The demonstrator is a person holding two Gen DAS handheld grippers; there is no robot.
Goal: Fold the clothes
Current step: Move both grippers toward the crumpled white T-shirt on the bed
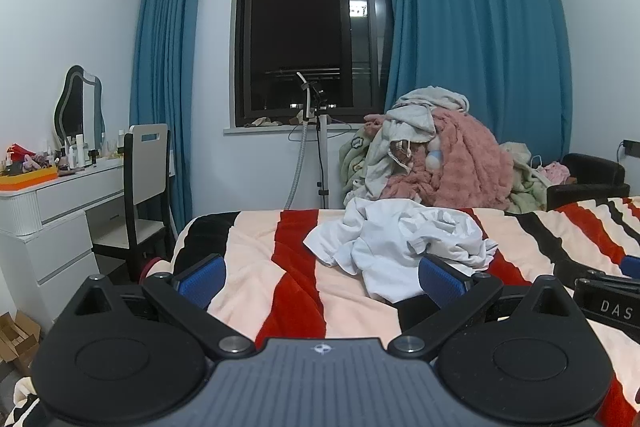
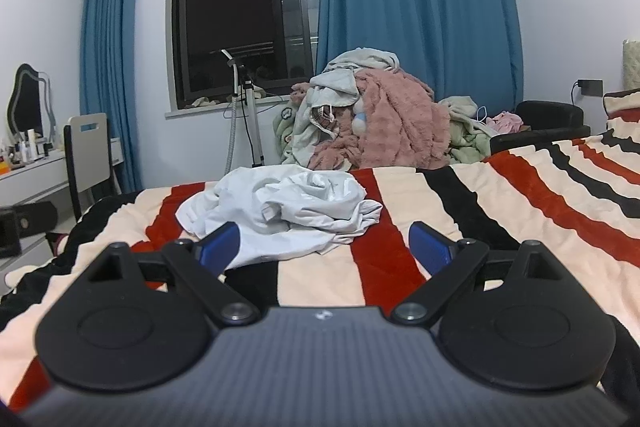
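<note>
A crumpled white garment lies in a heap on the striped bed, near its far edge. My left gripper hovers just short of it, open, with blue pads wide apart and nothing between them. In the right wrist view the same white garment sits ahead and slightly left on the striped bed. My right gripper is open too, its left pad close to the cloth's near edge; whether it touches is unclear. The right gripper also shows at the right edge of the left wrist view.
A tall pile of pink, grey and green clothes and blankets stands beyond the bed under blue curtains. A garment steamer stand is by the window. A white dressing table and a chair stand at the left. A black armchair is at the right.
</note>
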